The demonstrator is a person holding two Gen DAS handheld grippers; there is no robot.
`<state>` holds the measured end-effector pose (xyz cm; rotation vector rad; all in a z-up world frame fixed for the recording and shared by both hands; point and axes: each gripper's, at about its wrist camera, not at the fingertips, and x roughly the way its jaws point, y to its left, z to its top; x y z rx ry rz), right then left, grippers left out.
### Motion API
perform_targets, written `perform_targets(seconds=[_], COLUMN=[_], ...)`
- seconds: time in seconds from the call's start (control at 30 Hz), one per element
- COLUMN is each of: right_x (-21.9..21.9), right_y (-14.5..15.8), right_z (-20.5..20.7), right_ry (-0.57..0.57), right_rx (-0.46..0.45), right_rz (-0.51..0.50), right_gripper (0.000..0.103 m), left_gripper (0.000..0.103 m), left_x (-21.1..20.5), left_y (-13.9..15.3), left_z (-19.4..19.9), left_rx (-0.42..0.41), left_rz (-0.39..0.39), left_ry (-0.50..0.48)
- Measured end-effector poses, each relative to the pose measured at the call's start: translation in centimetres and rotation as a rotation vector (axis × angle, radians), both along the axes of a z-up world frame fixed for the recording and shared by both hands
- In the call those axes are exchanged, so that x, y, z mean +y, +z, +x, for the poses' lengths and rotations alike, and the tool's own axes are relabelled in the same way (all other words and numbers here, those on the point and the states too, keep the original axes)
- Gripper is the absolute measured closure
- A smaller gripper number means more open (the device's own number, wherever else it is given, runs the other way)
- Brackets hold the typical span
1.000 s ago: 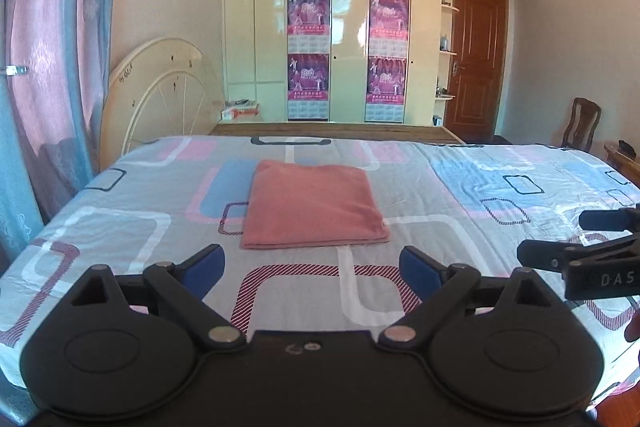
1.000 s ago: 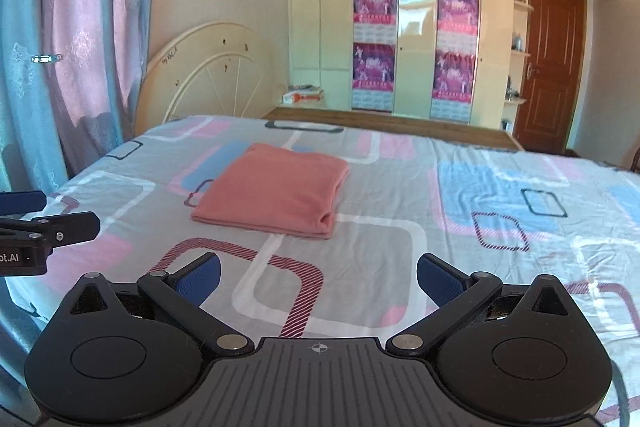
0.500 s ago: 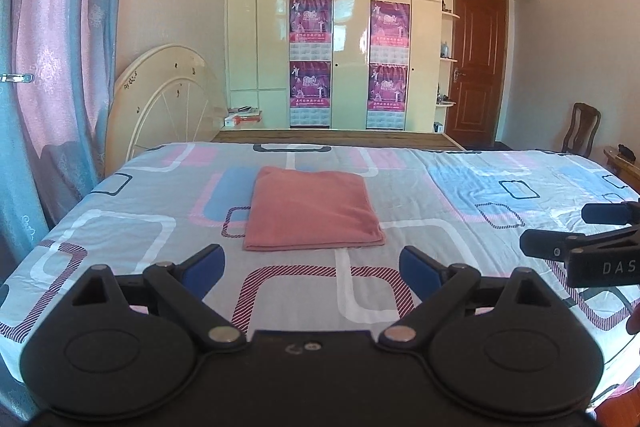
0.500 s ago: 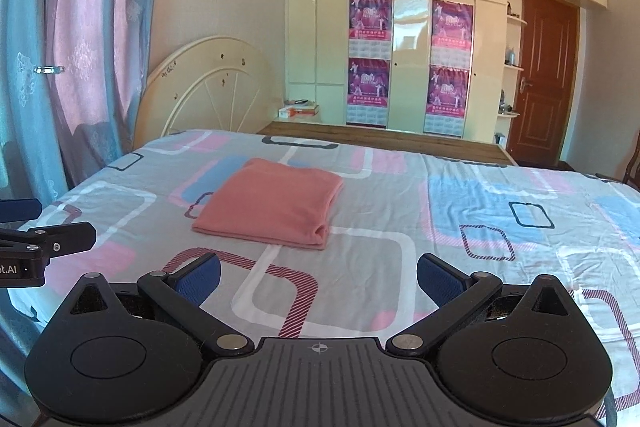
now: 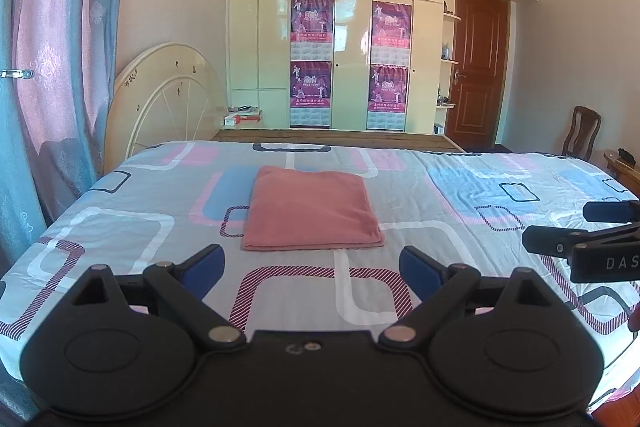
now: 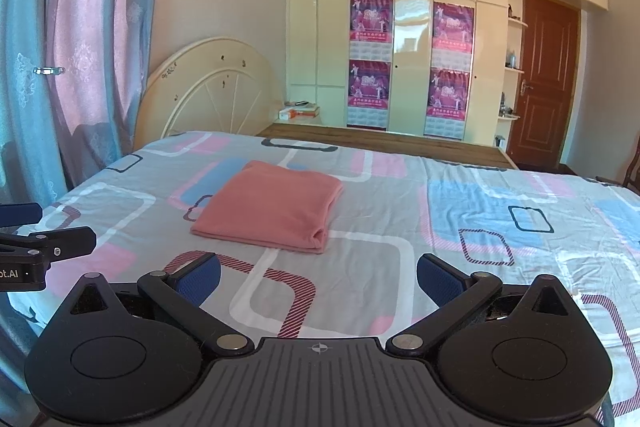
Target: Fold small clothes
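A folded salmon-pink cloth (image 5: 310, 213) lies flat on the patterned bed sheet (image 5: 132, 227), a neat rectangle with its folded edges toward me. It also shows in the right wrist view (image 6: 272, 207). My left gripper (image 5: 312, 267) is open and empty, held above the sheet short of the cloth. My right gripper (image 6: 318, 277) is open and empty, also back from the cloth and to its right. Each gripper shows at the edge of the other's view, the right one (image 5: 580, 247) and the left one (image 6: 44, 247).
The bed (image 6: 500, 219) fills the foreground. A round cream headboard (image 5: 160, 119) leans at the far left beside curtains (image 5: 48, 67). Wardrobes (image 5: 352, 27), a brown door (image 5: 476, 75) and a wooden chair (image 5: 582, 135) stand beyond.
Both grippers have risen and tilted up a little, so the cloth sits lower in both views. The cloth has not moved. Both grippers stay open.
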<state>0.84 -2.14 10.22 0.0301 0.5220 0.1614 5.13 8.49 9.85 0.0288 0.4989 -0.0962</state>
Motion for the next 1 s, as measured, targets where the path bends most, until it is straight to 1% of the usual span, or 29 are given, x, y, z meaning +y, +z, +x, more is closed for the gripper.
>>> perform_targets(seconds=[1.0], right_x=[-0.31], right_y=[0.34], right_z=[0.10], right_ry=[-0.007], right_rx=[-0.007], right_rz=[-0.002], right_gripper=[0.000], left_gripper=[0.009], left_x=[-0.29], left_y=[-0.17], left_z=[0.62], left_rx=[-0.005], left_rz=[0.003], left_ry=[-0.015])
